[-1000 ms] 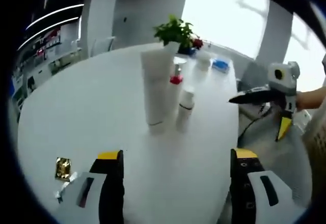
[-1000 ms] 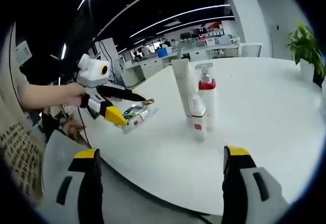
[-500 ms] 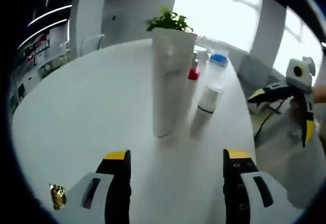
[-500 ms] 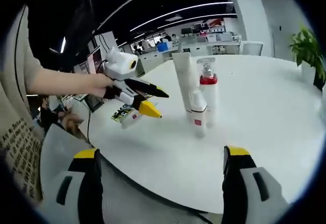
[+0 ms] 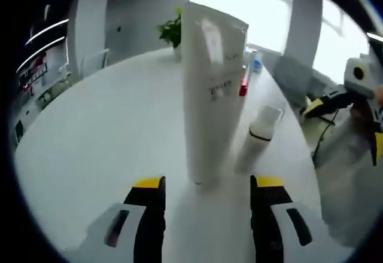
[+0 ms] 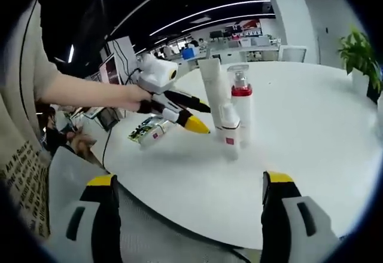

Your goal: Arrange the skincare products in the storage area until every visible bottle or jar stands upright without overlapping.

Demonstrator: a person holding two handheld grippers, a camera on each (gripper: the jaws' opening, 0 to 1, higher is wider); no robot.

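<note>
Tube first: the tall white tube (image 5: 212,89) is standing upright on the round white table (image 5: 102,131), right ahead of my left gripper (image 5: 206,194), lined up with the gap between its yellow-tipped jaws. Those jaws are spread apart and aren't touching anything, the tube's base is sitting just past the tips. A small white bottle (image 5: 258,138) with a dark band under its cap is standing just beside the tube on the right side of the left gripper view, and behind them a bottle with a red collar (image 5: 243,86) is peeking out past the tube's edge. In the right gripper view I'm seeing the same three bunched close together: the tube (image 6: 212,98), the red-collared bottle (image 6: 241,104) with a clear top, and the small white one (image 6: 229,132) in front, all upright. My left gripper (image 6: 194,115) is coming in from the left there, its yellow tip pointing at the cluster and sitting just beside the tube, can't tell if it's touching. A printed packet (image 6: 148,132) is lying flat on the table below it. My right gripper (image 6: 188,194) is hanging back near the table's edge, well apart from the bottles, jaws wide open and holding nothing. There's a potted plant (image 6: 358,57) far off on the table.
</note>
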